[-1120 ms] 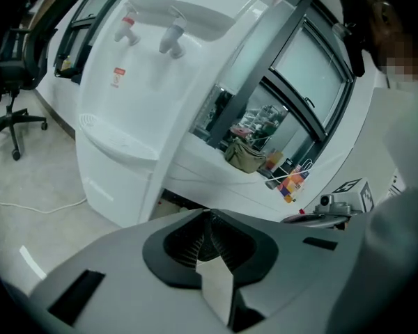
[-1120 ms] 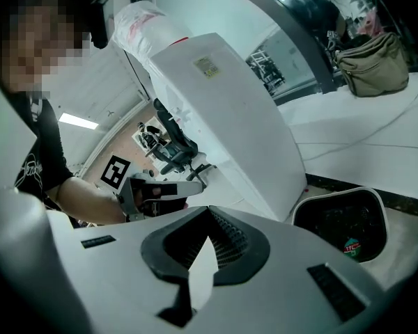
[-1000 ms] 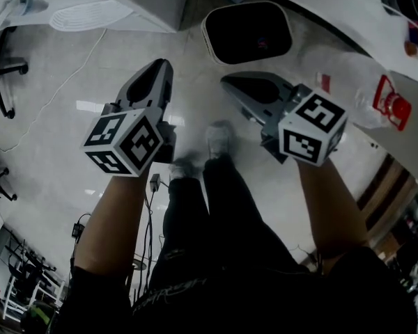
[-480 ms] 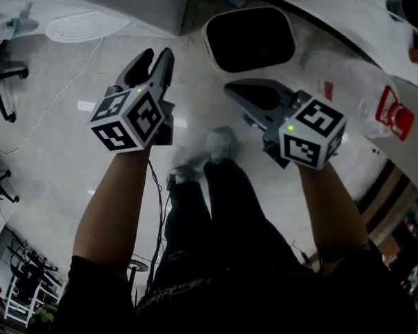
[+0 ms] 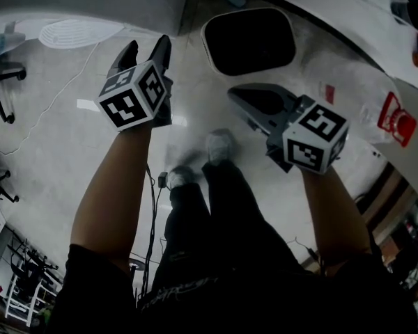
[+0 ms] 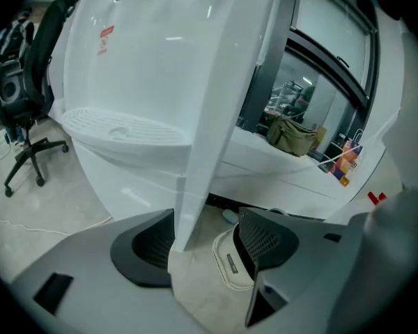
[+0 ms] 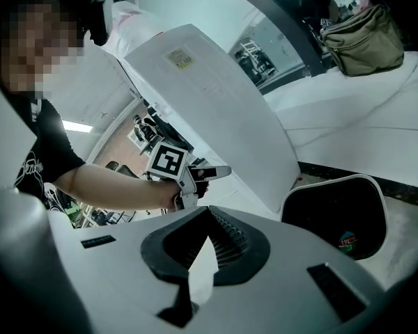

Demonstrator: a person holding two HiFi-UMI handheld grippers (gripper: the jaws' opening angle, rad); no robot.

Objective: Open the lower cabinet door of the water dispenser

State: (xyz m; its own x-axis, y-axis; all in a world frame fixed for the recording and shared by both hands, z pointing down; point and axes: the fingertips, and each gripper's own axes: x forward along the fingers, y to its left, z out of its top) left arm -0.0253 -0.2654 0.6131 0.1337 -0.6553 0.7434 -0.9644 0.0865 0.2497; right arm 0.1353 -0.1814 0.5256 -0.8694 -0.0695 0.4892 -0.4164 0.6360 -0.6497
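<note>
Left hand-held gripper (image 6: 205,256), jaws just opened wide astride the water dispenser's (image 6: 146,61) corner edge without gripping, looks set to catch the lower cabinet door (image 6: 118,183).

Left gripper (image 5: 146,47) and right gripper (image 5: 240,96) hover near bin (image 5: 249,42).

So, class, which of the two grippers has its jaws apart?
The left gripper: its jaws have just opened wide, a corner of the water dispenser showing between them, ungripped. The right gripper has its jaws together.
</note>
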